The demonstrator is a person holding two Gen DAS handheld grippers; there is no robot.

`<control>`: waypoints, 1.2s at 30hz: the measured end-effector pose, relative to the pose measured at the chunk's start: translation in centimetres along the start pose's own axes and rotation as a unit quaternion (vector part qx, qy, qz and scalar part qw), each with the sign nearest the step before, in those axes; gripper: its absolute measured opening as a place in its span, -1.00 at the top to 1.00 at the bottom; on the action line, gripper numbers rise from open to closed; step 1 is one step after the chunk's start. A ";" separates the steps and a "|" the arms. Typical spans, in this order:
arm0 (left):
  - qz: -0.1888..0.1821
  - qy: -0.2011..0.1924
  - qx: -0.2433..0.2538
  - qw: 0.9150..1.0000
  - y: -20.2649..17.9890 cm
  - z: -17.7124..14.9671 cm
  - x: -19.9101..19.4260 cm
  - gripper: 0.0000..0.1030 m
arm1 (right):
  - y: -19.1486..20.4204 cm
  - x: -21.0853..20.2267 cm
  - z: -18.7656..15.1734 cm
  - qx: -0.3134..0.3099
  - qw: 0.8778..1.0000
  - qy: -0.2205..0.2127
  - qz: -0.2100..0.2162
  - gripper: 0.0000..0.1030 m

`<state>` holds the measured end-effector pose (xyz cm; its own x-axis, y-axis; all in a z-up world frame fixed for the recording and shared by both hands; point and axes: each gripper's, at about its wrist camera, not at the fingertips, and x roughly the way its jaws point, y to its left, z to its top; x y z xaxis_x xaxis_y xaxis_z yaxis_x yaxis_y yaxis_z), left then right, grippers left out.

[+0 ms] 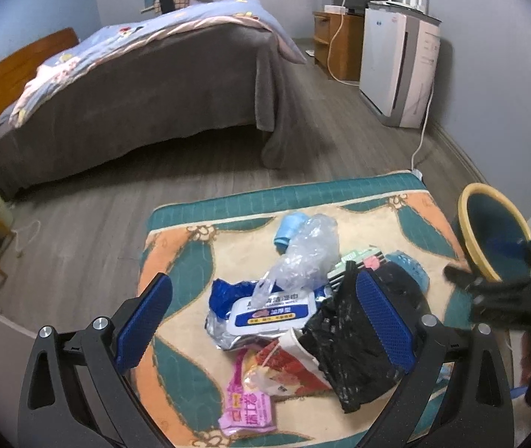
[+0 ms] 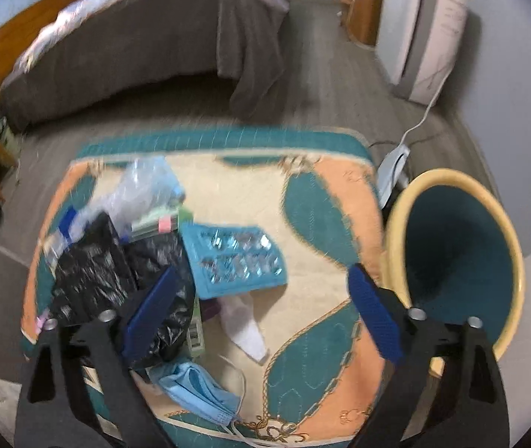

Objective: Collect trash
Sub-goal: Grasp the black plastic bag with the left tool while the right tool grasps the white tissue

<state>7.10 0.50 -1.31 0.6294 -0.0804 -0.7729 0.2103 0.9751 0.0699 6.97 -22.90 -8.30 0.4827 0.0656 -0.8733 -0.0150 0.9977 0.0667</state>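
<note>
Trash sits heaped toward the patterned mat's (image 2: pixel 325 201) left edge; the left gripper (image 1: pixel 265 321) hangs released above the wipes pack (image 1: pixel 269 315). The right gripper (image 2: pixel 261 313), released, hovers over the tissue (image 2: pixel 246 324), beside the bin (image 2: pixel 452 183) off the right edge.

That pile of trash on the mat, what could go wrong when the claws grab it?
1. The crumpled black plastic bag overlaps the blue blister pack and other wrappers, so one grab might drag neighbours off the patterned mat.
2. The yellow-rimmed teal bin stands beside the mat's edge; light pieces like the blue face mask could miss it.
3. Both claws are open over one pile and might bump.
</note>
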 end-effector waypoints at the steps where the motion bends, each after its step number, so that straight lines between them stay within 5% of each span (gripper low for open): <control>1: 0.001 0.005 0.000 1.000 0.2 0.0 0.3 -0.90 | 0.2 0.6 -0.3 -0.007 1.000 0.013 0.001 -0.60; 7: -0.014 0.020 -0.018 1.000 0.9 -0.3 0.8 -0.90 | 0.9 4.0 -2.0 -0.033 0.996 0.080 -0.009 -0.42; 11: -0.023 0.033 -0.022 0.999 0.6 -0.2 1.6 -0.90 | 1.7 4.9 -1.0 -0.066 0.995 0.053 -0.044 -0.42; 16: -0.037 0.054 -0.006 0.998 -0.4 -0.8 2.6 -0.90 | 2.1 6.4 -0.3 -0.089 0.995 0.035 -0.043 -0.09; 23: -0.039 0.070 -0.011 0.997 -0.5 -1.3 3.3 -0.90 | 2.9 7.0 -0.7 -0.110 0.993 0.041 0.004 -0.08; 30: -0.038 0.076 -0.005 0.996 -1.1 -1.2 3.8 -0.90 | 3.2 8.3 0.1 -0.130 0.991 0.029 -0.014 -0.20; 32: -0.039 0.080 -0.005 0.996 -1.1 -1.3 4.0 -0.90 | 3.1 8.7 0.6 -0.130 0.991 0.025 -0.007 -0.01; 34: -0.042 0.083 -0.003 0.996 -1.1 -1.5 4.1 -0.90 | 3.1 8.3 0.5 -0.135 0.991 0.023 -0.001 0.68; 36: -0.036 0.091 0.002 0.995 -1.1 -1.8 4.6 -0.89 | 2.9 8.0 0.8 -0.126 0.992 0.019 0.005 0.85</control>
<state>8.42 -0.60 -6.02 0.4657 -0.1116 -0.8779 0.2544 0.9670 0.0120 11.51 -19.49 -14.68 0.4479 0.0721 -0.8912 -0.2409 0.9696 -0.0426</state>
